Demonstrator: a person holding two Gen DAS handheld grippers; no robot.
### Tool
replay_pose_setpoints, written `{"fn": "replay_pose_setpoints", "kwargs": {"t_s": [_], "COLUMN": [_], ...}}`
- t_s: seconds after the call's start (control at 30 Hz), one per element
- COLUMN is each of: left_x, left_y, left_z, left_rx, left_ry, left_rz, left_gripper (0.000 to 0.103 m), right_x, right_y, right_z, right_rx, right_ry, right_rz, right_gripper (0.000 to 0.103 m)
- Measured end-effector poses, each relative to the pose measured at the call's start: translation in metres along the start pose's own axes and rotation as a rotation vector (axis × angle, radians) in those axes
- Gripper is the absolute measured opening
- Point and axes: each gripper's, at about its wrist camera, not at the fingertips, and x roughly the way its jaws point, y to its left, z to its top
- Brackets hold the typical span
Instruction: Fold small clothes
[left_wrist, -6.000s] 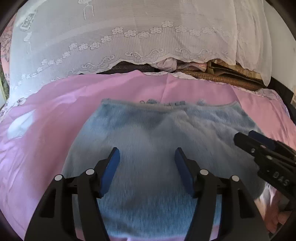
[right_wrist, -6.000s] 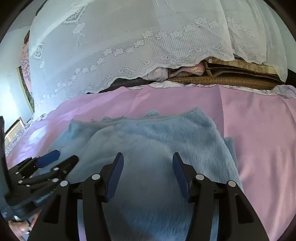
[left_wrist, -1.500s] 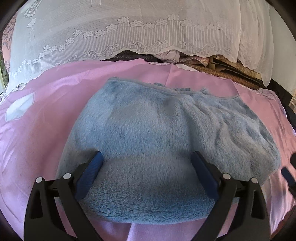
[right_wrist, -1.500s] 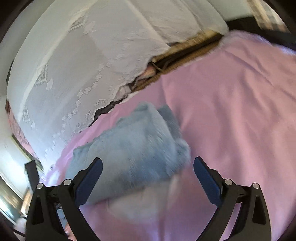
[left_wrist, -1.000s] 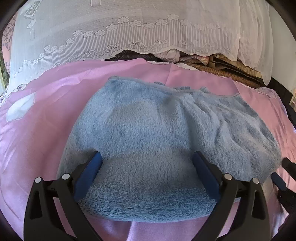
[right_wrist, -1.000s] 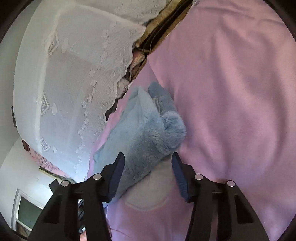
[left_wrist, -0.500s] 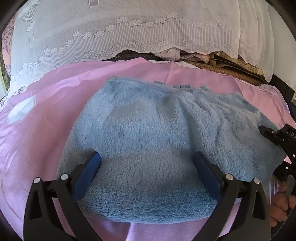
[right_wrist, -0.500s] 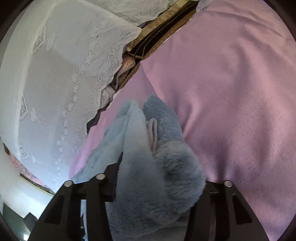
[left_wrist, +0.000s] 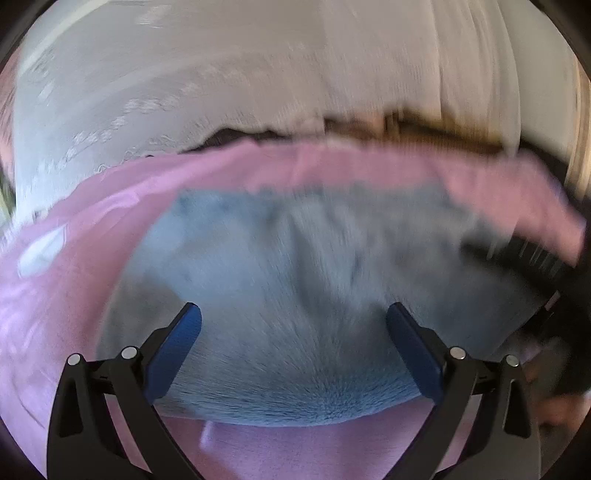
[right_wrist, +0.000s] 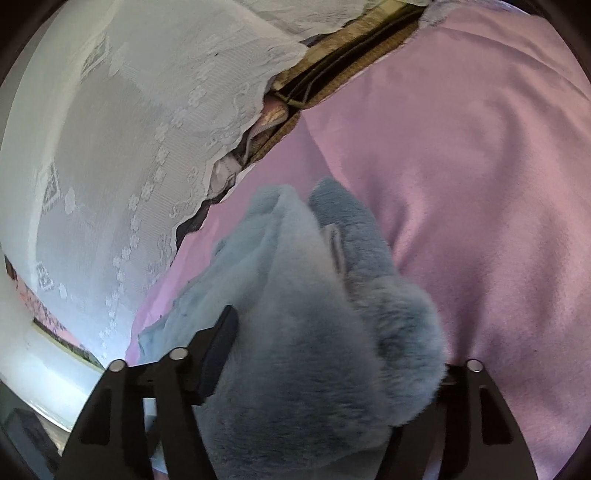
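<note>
A fluffy light-blue garment (left_wrist: 295, 306) lies spread on a pink sheet (left_wrist: 92, 229); the left wrist view is blurred by motion. My left gripper (left_wrist: 293, 317) is open, its blue pads wide apart just above the garment's near edge. My right gripper (right_wrist: 325, 350) is shut on the garment's right end (right_wrist: 314, 332), which bulges thickly between the fingers and hides the right one. The right gripper (left_wrist: 532, 258) shows as a dark blur at the garment's right side in the left wrist view.
A white lace curtain (right_wrist: 129, 129) hangs along the back of the bed. Under its hem lie woven mats and bundled fabric (right_wrist: 332, 66). The pink sheet (right_wrist: 480, 166) stretches out to the right of the garment.
My right gripper has closed in on the garment's right end and gripped it. The left gripper is moving, so its view blurs and tilts; its jaws stay wide open.
</note>
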Motion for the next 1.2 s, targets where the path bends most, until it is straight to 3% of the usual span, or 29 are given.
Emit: {"fn": "replay_pose_setpoints", "kwargs": {"t_s": [0.07, 0.53, 0.93, 1.03, 1.2], "left_x": [0.009, 0.007, -0.008, -0.021, -0.047], "left_y": [0.002, 0.005, 0.019, 0.024, 0.038], "left_z": [0.0, -0.003, -0.003, -0.005, -0.007], "left_rx": [-0.005, -0.026, -0.076, -0.077, -0.032], "left_ry": [0.044, 0.041, -0.021, -0.065, -0.17], "left_rz": [-0.018, -0.041, -0.06, 0.008, 0.209], "left_gripper": [0.099, 0.099, 0.099, 0.099, 0.099], "right_x": [0.001, -0.002, -0.004, -0.004, -0.004], "right_y": [0.002, -0.001, -0.004, -0.004, -0.004], "right_z": [0.0, 0.002, 0.002, 0.002, 0.002], "right_rx": [-0.01, -0.004, -0.004, -0.004, -0.006], "right_ry": [0.002, 0.001, 0.004, 0.004, 0.005], "right_rz": [0.007, 0.044, 0.069, 0.069, 0.069], "right_gripper": [0.073, 0.075, 0.075, 0.075, 0.075]}}
